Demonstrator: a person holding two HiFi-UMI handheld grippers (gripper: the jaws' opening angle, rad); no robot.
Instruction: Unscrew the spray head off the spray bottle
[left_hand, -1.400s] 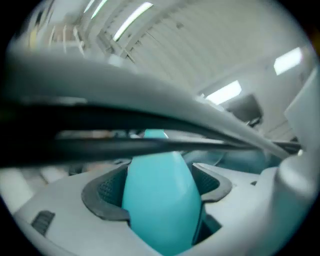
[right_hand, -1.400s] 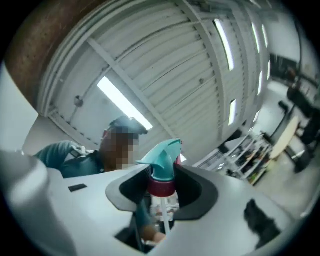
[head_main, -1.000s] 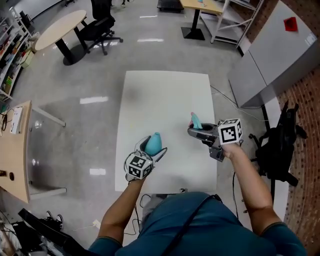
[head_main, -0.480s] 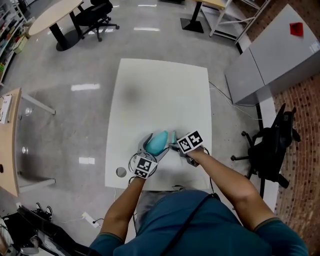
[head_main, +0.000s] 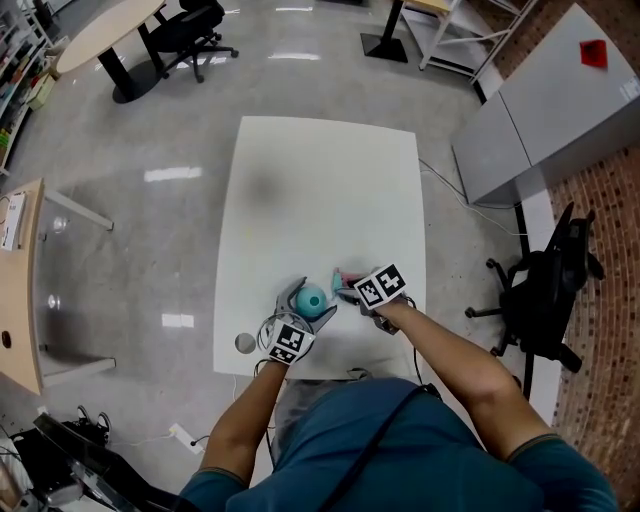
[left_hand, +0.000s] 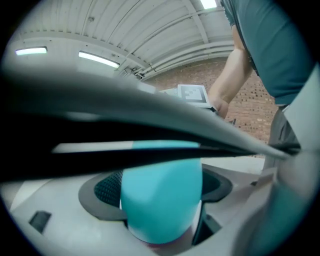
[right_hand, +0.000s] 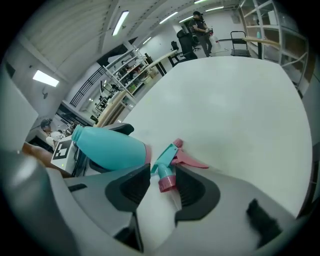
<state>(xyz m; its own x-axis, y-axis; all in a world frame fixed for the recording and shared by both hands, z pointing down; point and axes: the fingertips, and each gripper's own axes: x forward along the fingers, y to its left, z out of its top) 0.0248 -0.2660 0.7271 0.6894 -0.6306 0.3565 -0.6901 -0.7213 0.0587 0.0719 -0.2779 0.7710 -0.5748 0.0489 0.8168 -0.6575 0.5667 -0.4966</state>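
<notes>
A white surface (head_main: 320, 190) stands on a glossy grey floor (head_main: 150, 240) that mirrors ceiling lights, with a round beige table (head_main: 105, 38) and a black office chair (head_main: 195, 30) beyond it, and a grey cabinet (head_main: 545, 100) and brickwork (head_main: 605, 380) to the right.

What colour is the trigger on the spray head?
Pink trigger on a teal spray head; clearest in the right gripper view.

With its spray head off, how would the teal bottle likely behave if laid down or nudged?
The teal bottle has a round, tapering body, so on its side it would probably roll in a curve. Its smooth plastic looks slippery, so it might twist in the left gripper. It is opaque, so its weight cannot be judged.
</notes>
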